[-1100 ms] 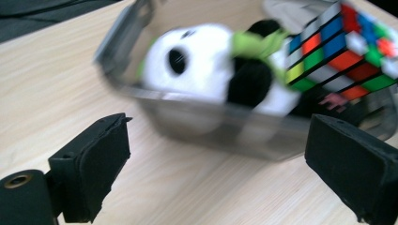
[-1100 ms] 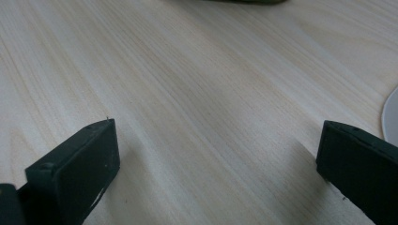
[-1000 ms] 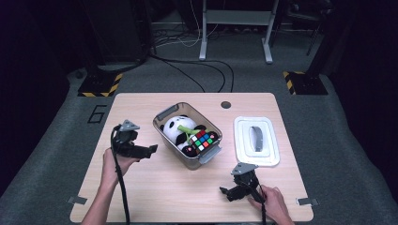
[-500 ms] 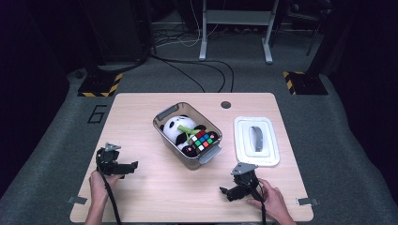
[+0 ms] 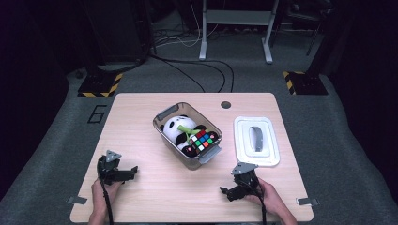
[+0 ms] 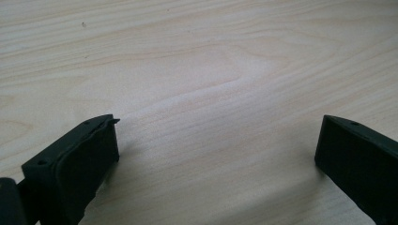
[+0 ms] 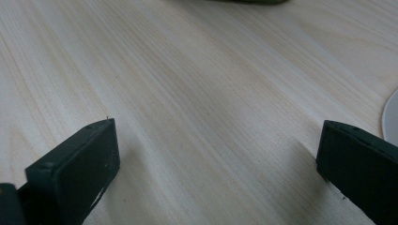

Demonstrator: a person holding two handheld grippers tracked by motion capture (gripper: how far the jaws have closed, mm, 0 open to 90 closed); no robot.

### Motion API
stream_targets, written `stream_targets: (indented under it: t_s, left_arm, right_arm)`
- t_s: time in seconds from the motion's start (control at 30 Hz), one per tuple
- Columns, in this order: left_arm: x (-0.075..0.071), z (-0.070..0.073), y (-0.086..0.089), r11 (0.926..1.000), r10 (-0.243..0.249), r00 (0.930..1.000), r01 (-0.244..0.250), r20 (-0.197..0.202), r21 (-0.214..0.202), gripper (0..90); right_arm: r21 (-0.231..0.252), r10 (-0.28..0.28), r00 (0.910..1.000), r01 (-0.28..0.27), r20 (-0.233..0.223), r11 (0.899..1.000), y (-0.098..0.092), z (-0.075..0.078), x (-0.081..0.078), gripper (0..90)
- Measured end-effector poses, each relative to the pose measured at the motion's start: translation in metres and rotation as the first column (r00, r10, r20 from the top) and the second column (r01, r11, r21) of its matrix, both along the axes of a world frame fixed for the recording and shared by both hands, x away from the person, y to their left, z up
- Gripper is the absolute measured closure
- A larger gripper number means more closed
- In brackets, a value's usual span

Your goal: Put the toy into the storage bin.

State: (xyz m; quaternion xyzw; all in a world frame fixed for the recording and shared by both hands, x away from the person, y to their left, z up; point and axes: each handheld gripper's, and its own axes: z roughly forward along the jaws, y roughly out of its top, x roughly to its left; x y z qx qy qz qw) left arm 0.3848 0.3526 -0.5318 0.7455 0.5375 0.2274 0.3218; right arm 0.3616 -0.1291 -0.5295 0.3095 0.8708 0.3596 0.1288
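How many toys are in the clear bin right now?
2 that show: a panda plush at the far end and a puzzle cube toward the near end of the bin. Others may be hidden underneath.

bin mid-table with panda and cube inside, lid to its right

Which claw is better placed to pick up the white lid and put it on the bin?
Probably the right claw: it rests open on the table just below the white lid. The left claw, also open, sits beyond the bin.
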Motion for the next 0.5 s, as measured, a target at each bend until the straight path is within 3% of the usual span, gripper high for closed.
stream_targets:
  t_s: [0.27, 0.5]
  left_arm:
    - [0.0001, -0.0001, -0.0005, 1.0000, 0.003, 1.0000, -0.003, 0.001, 0.000, 0.0]
    - [0.0003, -0.0003, -0.0003, 1.0000, -0.001, 1.0000, 0.001, 0.002, -0.002, 0.0]
  right_arm:
    - [0.000, -0.007, 1.0000, 0.007, 0.004, 1.000, -0.0028, -0.0001, -0.0009, 0.0]
    - [-0.002, -0.057, 0.9984, 0.057, 0.007, 0.998, -0.0027, -0.0001, -0.0014, 0.0]
